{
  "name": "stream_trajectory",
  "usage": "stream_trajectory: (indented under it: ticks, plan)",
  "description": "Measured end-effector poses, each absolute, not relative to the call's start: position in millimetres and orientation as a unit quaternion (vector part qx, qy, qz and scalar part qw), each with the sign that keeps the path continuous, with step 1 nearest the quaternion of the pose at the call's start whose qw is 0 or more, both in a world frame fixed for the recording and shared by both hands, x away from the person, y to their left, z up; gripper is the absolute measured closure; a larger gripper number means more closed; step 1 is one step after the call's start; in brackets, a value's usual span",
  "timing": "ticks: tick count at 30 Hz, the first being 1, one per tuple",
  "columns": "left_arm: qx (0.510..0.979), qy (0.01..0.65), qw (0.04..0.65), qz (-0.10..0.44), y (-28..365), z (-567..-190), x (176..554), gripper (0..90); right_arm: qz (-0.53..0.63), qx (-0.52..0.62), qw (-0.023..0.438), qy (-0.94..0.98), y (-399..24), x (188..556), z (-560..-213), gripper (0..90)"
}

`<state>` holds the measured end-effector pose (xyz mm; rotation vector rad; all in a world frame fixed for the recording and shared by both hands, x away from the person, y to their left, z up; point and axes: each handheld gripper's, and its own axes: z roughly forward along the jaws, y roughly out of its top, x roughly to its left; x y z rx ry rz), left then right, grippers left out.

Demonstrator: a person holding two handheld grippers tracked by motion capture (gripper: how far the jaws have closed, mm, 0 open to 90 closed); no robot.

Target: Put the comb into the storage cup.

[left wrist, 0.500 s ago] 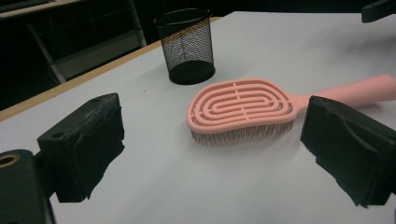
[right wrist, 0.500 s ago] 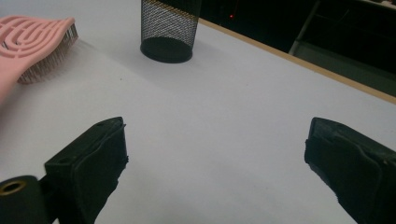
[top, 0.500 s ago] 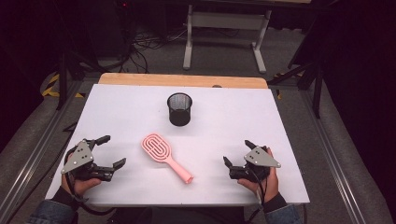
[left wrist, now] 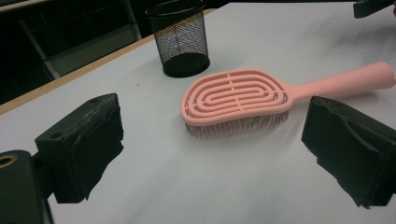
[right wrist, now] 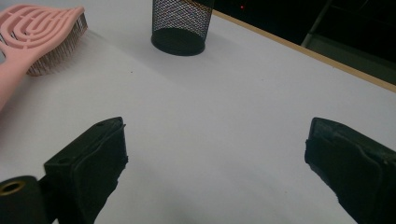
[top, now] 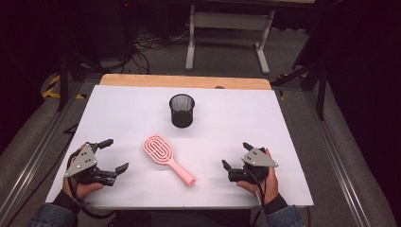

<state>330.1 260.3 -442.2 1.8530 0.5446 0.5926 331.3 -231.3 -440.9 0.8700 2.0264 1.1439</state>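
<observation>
A pink vented hairbrush lies bristles down on the white table, its handle toward the near right. Behind it stands a black mesh cup, upright. My left gripper rests at the near left, open, jaws aimed at the brush head with nothing between them. My right gripper rests at the near right, open and empty, a short way from the handle tip. In the right gripper view the brush lies at the upper left and the cup ahead.
A wooden strip runs along the table's far edge. Beyond it stands a grey metal frame on the floor with cables. Metal rails flank the table on both sides.
</observation>
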Motion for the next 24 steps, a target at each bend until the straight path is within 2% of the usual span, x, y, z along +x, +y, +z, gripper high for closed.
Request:
stream_trajectory:
  ticks: [24]
  plan:
    - [0.791, 0.215, 0.521, 0.238, 244, -445, 334, 11.5, 0.441, 0.342, 0.322, 0.765, -238, 335, -441, 6.4]
